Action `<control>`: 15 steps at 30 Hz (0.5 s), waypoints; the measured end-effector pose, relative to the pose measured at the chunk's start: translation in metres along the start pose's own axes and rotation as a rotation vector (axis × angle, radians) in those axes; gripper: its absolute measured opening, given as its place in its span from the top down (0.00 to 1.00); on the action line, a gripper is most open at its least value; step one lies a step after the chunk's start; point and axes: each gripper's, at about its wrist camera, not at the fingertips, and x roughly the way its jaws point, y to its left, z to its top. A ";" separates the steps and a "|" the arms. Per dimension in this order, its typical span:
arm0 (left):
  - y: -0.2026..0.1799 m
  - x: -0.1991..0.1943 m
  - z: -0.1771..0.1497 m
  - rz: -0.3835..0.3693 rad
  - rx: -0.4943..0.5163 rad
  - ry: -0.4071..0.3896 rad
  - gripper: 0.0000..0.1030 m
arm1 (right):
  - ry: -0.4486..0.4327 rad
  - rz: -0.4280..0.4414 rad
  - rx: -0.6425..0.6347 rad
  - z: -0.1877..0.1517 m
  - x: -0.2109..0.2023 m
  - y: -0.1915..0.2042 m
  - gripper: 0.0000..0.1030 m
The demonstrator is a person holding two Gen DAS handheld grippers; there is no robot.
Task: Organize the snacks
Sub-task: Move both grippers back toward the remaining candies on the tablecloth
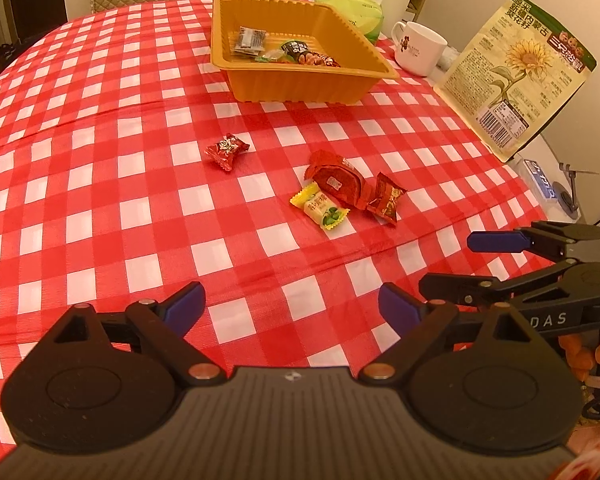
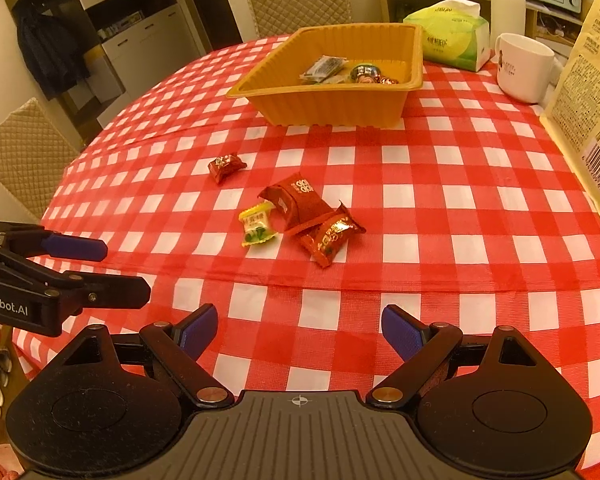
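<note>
I have both grippers hanging over the near edge of the table, above the red-and-white checked tablecloth (image 1: 100, 128), and neither is touching anything. The left gripper (image 1: 292, 306) has its jaws spread wide with only cloth showing between the blue pads, and the right gripper (image 2: 299, 330) is just as wide and just as empty. From the left camera I can see the right gripper's fingers coming in from the right side, and from the right camera the left one comes in from the left, so they sit side by side. Ahead of both, four wrapped snacks lie loose on the cloth: a small red candy (image 1: 227, 150) on its own to the left, well apart from a cluster of three. In that cluster a larger red packet (image 1: 335, 181) lies in the middle, a yellow and green candy (image 1: 320, 209) just beside it on the near left, and another red wrapped sweet (image 1: 386, 199) touching it on the right. Farther back stands the orange tray (image 1: 296, 86), holding several wrapped snacks already. Behind and to the right of the tray are a green tissue pack (image 2: 452, 36), a white mug (image 1: 418, 49), a white flask (image 2: 508, 2) and an upright sunflower seed bag (image 1: 516, 76).
</note>
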 end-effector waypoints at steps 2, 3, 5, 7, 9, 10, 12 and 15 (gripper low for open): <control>0.001 0.002 0.000 0.000 -0.001 0.004 0.12 | 0.003 -0.001 0.001 0.000 0.002 0.000 0.14; 0.001 0.003 0.001 0.000 -0.001 0.006 0.13 | 0.004 -0.002 0.001 0.000 0.003 0.000 0.14; 0.001 0.006 0.001 -0.004 0.000 0.010 0.14 | 0.004 -0.006 0.002 0.001 0.004 -0.001 0.14; 0.000 0.009 0.001 -0.009 0.004 0.019 0.18 | 0.001 -0.016 0.007 0.002 0.006 -0.002 0.14; -0.001 0.014 0.001 -0.016 0.012 0.028 0.20 | -0.001 -0.022 0.014 0.003 0.008 -0.004 0.14; -0.002 0.016 0.001 -0.019 0.017 0.031 0.20 | -0.005 -0.024 0.016 0.004 0.008 -0.005 0.15; -0.004 0.020 0.002 -0.021 0.026 0.032 0.23 | -0.014 -0.029 0.017 0.006 0.010 -0.006 0.28; -0.006 0.027 0.005 -0.025 0.037 0.039 0.32 | -0.016 -0.028 0.040 0.010 0.014 -0.011 0.38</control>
